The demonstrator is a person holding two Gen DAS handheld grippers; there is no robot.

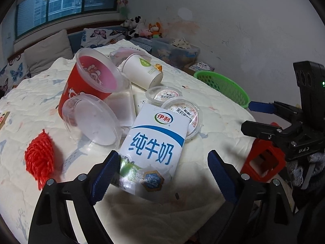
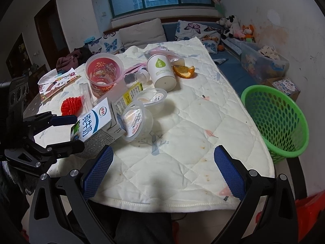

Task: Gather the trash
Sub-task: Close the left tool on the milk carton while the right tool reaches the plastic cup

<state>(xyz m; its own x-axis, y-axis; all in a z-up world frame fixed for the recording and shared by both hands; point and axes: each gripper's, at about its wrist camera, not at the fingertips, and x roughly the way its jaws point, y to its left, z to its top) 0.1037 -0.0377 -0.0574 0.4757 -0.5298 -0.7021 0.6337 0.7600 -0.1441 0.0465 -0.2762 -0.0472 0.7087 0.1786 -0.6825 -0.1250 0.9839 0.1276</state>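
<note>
A white and blue milk carton [image 1: 151, 149] lies on the quilted table cover, its near end between the open fingers of my left gripper [image 1: 162, 172]; the fingers stand apart from it. In the right wrist view the carton [image 2: 95, 125] sits between the left gripper's fingers [image 2: 63, 120]. My right gripper [image 2: 163, 172] is open and empty over the table's near edge. A green mesh basket [image 2: 278, 122] stands off the table's right side; it also shows in the left wrist view [image 1: 225, 84].
Other trash on the table: a red cup in a clear tub [image 2: 103, 73], a clear lid [image 1: 91, 122], two small jelly cups [image 2: 138, 120], a white paper cup [image 2: 162, 72], orange peel [image 2: 184, 70], a red foam net [image 2: 72, 105]. A red stool [image 1: 264, 160] stands at right.
</note>
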